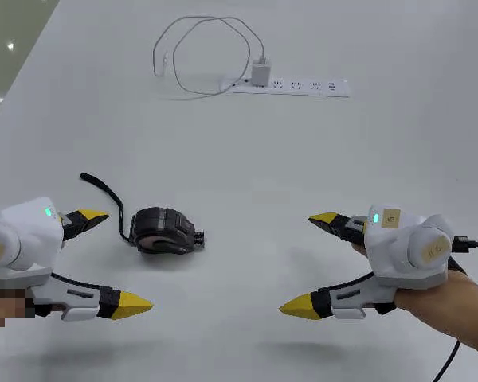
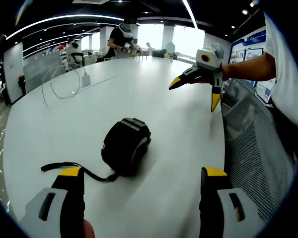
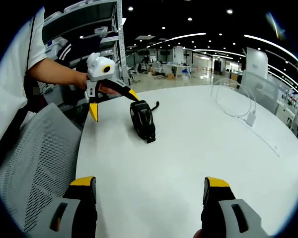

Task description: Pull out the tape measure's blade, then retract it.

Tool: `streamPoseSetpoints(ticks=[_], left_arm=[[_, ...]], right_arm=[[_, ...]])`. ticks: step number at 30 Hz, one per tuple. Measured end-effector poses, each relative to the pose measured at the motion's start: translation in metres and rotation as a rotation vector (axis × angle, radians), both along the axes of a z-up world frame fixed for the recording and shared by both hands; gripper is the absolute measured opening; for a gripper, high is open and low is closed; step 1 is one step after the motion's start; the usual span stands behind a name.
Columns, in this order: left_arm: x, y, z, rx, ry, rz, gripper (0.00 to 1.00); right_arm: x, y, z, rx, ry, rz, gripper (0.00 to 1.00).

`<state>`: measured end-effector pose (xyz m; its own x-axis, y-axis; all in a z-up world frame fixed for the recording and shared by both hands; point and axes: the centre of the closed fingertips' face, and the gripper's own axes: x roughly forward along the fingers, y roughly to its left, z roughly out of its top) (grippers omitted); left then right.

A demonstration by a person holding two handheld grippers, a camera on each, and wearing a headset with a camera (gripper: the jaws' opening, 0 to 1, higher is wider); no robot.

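Tape measure nr left gripper, apart.

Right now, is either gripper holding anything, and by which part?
Nothing is held. The left gripper and right gripper are both open. The tape measure lies on the table between them, nearer the left, untouched.

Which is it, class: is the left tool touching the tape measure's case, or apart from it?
Apart. In the head view, bare table shows between the left tool and the tape measure's case; neither jaw reaches it.
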<state>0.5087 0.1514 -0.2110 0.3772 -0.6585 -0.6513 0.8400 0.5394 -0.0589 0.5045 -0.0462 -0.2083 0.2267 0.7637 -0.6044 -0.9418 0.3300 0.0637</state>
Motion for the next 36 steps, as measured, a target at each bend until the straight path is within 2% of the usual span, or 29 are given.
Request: streamPoseSetpoints(ticks=[15,24,30,36], left_arm=[[0.013,-0.002,-0.010,0.092,-0.004,-0.109,0.94],[0.020,-0.001,-0.016,0.144,-0.004,-0.156,0.89],[0.023,-0.001,-0.020,0.170,0.017,-0.182,0.86],[0.028,0.000,-0.025,0.202,0.024,-0.206,0.84]], right_arm=[[0.005,0.009,-0.007,-0.017,0.016,0.051,0.88],[0.008,0.012,-0.010,-0.027,0.022,0.070,0.88],[0.010,0.015,-0.011,-0.021,0.029,0.076,0.88],[0.012,0.016,-0.014,-0.025,0.030,0.082,0.87]])
